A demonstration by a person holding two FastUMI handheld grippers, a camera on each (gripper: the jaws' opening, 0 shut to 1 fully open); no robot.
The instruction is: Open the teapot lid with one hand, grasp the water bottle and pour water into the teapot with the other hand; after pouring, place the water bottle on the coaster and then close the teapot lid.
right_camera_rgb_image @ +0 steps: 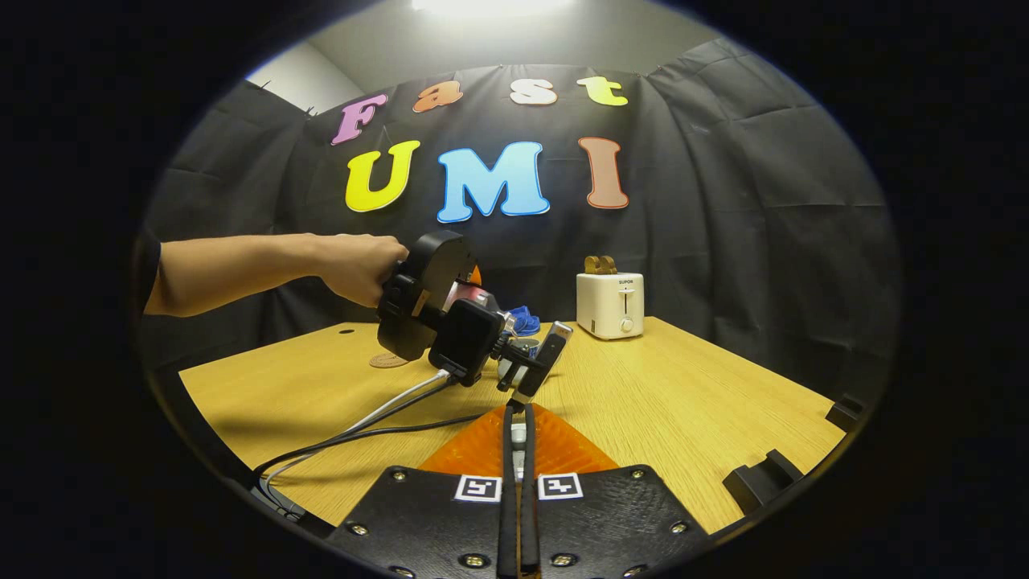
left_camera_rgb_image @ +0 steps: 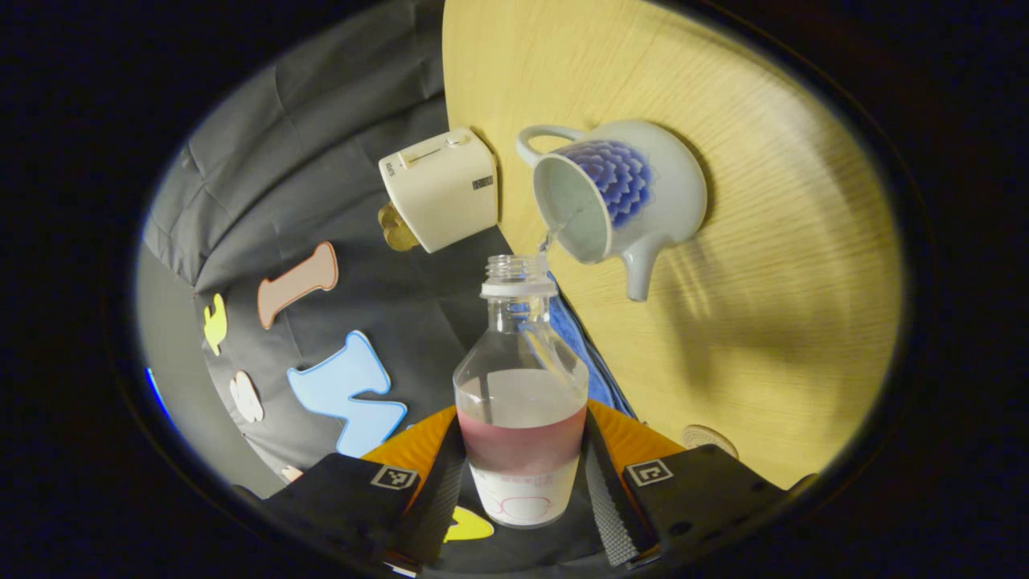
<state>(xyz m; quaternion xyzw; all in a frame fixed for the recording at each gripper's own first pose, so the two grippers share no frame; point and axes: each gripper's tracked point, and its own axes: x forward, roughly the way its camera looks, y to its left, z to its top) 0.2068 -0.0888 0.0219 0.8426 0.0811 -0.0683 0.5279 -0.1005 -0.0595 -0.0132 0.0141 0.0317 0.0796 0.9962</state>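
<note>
Left gripper [left_camera_rgb_image: 522, 490]: both fingers clamp the water bottle [left_camera_rgb_image: 521, 402] at its lower body, over the label band. Bottle is uncapped and tipped, neck pointing at 12 o'clock in the left gripper view, with water sitting about halfway up. A thin stream runs from the bottle mouth into the teapot [left_camera_rgb_image: 619, 197] just past it at 1 o'clock. Teapot is white with a blue flower pattern, mouth uncovered, handle loop at 11 o'clock of its body, spout at 5 o'clock; it stands on the wooden table [left_camera_rgb_image: 764, 322].

White toaster [left_camera_rgb_image: 440, 189] is just beside the teapot at 9 o'clock from it, at the table's edge against the black cloth. A round coaster [left_camera_rgb_image: 707, 438] peeks out at 5 o'clock in that view, next to the right-hand finger.

Right gripper [right_camera_rgb_image: 518, 490]: fingers pressed together, only a hairline slit between them; cannot make out the lid or anything else pinched there. It hangs low over the table.

In the right gripper view the left gripper [right_camera_rgb_image: 522, 362] sits at centre, tilted down toward 4 o'clock, held by a hand [right_camera_rgb_image: 358, 265] with a bare forearm coming in from 9 o'clock. Cables [right_camera_rgb_image: 362, 426] trail from it toward 7 o'clock across the table. Coaster [right_camera_rgb_image: 390, 360] lies at 8 o'clock of that gripper, toaster at 2 o'clock by the back edge. Something blue [right_camera_rgb_image: 524, 320] lies behind the gripper; cannot tell what.
</note>
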